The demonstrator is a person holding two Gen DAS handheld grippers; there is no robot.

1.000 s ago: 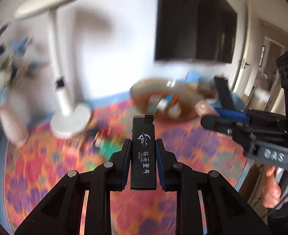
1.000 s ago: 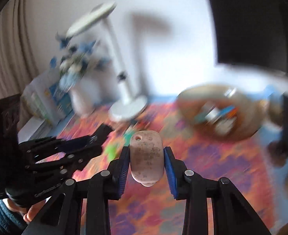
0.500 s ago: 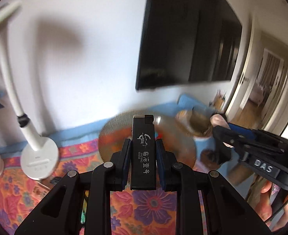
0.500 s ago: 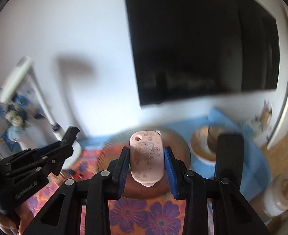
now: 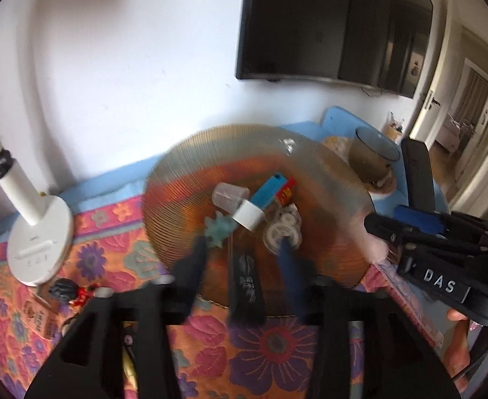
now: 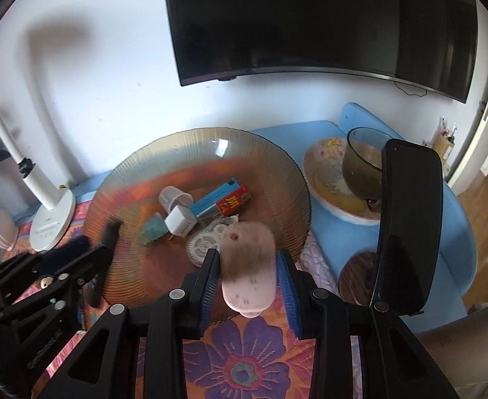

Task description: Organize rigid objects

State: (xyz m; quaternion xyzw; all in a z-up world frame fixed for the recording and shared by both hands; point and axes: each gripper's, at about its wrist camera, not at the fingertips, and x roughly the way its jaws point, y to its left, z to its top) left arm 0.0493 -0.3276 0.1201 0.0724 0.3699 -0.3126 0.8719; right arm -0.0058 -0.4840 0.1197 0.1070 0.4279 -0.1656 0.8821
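A white wall with a dark television (image 6: 320, 23) rises behind a table spread with a flowered cloth (image 6: 244, 362); a ribbed amber glass plate (image 5: 177, 179) sits toward the table's back edge, a white lamp base (image 5: 38, 242) at its left.

The plate already carries a blue lighter (image 6: 215, 199), a red lighter (image 6: 234, 201), a white charger plug (image 6: 179, 221), a clear cup (image 5: 229, 196) and white plastic gears (image 6: 205, 244) near its centre.

The left gripper (image 5: 244, 262) has just been opening: its jaws are spread, and the black lighter (image 5: 245, 286), blurred, lies loose between them over the plate's near rim. The right gripper (image 6: 247, 266) has also just been opening; the pink pebble-shaped piece (image 6: 247, 266) sits between the blue pads (image 6: 285, 289), gaps showing on both sides, so it appears released or nearly so.

To do this well, both items should likely drop inside the rim, not on it. The black lighter sits close to the near edge and could slide onto the cloth. Widen the jaws fully before lifting, so the pads do not drag either piece back out, and withdraw straight back to avoid knocking the gears.
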